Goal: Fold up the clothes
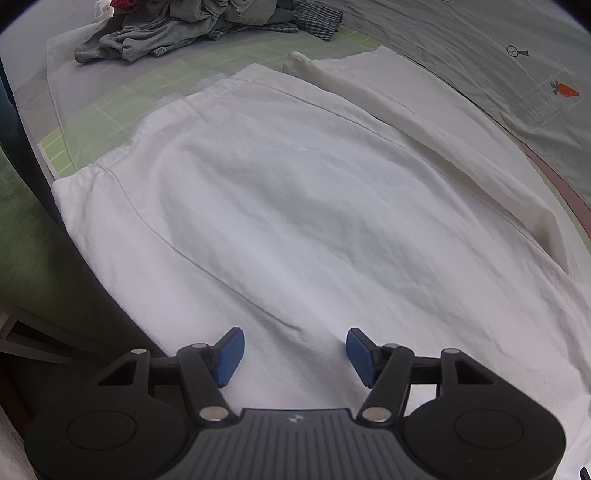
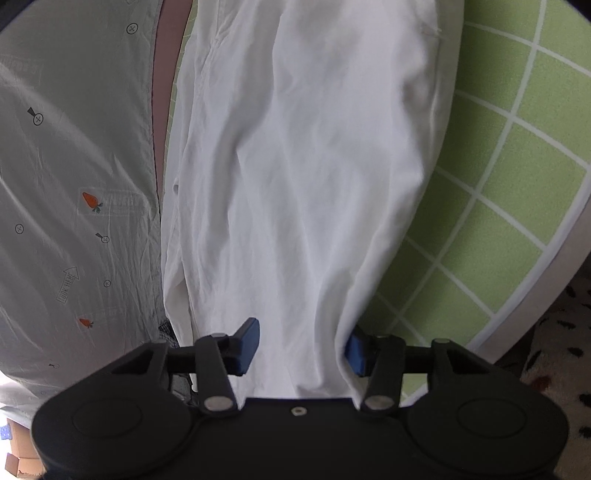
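Left wrist cam: low and close over the white garment (image 1: 295,206), facing along it toward the clothes pile (image 1: 192,29). Right wrist cam: near top-down over it. Shared: garment, carrot-print sheet (image 2: 74,166), green grid mat (image 2: 517,184).

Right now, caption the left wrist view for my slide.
Left gripper, jaws open, hovers over white garment spread on green grid mat; unfolded clothes pile beyond.

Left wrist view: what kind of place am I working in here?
Probably a home bedroom or laundry spot. A white garment is spread on a green grid mat, a carrot-print fabric like bedding lies alongside, and a pile of unfolded clothes waits beyond.
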`<state>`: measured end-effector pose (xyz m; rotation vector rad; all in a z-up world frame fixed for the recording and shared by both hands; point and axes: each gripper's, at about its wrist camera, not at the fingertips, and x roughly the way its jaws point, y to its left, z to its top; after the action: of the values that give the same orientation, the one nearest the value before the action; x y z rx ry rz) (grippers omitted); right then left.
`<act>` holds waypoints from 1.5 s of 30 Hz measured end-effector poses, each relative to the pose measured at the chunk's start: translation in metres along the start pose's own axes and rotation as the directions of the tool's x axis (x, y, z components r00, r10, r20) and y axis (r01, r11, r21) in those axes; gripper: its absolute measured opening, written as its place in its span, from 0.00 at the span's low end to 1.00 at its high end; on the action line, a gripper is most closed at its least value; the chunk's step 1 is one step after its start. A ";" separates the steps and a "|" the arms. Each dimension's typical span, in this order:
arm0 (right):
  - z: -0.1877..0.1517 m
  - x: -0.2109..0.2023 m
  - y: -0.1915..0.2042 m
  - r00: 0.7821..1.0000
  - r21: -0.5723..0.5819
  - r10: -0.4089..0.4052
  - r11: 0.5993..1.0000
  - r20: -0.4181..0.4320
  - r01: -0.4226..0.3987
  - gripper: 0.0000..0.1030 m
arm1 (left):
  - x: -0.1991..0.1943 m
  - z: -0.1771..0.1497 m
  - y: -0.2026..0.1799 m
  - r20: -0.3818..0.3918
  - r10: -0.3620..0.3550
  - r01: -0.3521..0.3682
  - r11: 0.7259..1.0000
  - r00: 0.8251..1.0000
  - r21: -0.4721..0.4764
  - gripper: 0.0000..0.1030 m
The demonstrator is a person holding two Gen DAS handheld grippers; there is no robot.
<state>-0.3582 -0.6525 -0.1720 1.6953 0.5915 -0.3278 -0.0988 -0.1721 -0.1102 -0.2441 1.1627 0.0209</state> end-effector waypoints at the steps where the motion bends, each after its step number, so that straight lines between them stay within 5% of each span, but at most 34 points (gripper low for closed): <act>1: 0.000 0.000 -0.002 0.999 0.028 0.039 0.999 0.005 -0.039 0.23 | 0.000 0.001 0.001 -0.001 0.000 0.000 1.000 1.000 -0.003 0.61; 3: 0.000 -0.001 0.001 0.994 0.047 0.107 0.993 0.029 -0.108 0.11 | 0.000 0.003 0.006 -0.003 0.003 -0.003 1.000 1.000 -0.014 0.61; 8: -0.001 -0.003 0.022 0.953 0.030 0.279 0.958 0.114 -0.284 0.06 | -0.002 0.009 0.021 -0.008 -0.013 0.012 0.998 1.000 -0.061 0.61; 19: 0.017 0.031 0.062 0.967 -0.011 0.180 0.983 0.181 -0.181 0.05 | -0.007 0.019 0.033 0.002 -0.069 0.069 0.989 0.998 -0.128 0.61; 29: 0.030 0.066 0.064 0.983 -0.036 -0.038 0.998 0.178 0.045 0.05 | -0.022 0.014 0.037 0.078 -0.051 0.068 0.971 0.996 -0.230 0.61; 45: 0.051 0.069 0.038 0.996 -0.010 -0.067 0.998 0.063 0.068 0.02 | -0.021 -0.039 0.020 0.057 -0.084 0.099 0.916 0.995 -0.389 0.61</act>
<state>-0.2747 -0.6927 -0.1880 1.6498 0.6043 -0.4230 -0.1452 -0.1583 -0.1087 -0.6509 1.0993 0.1770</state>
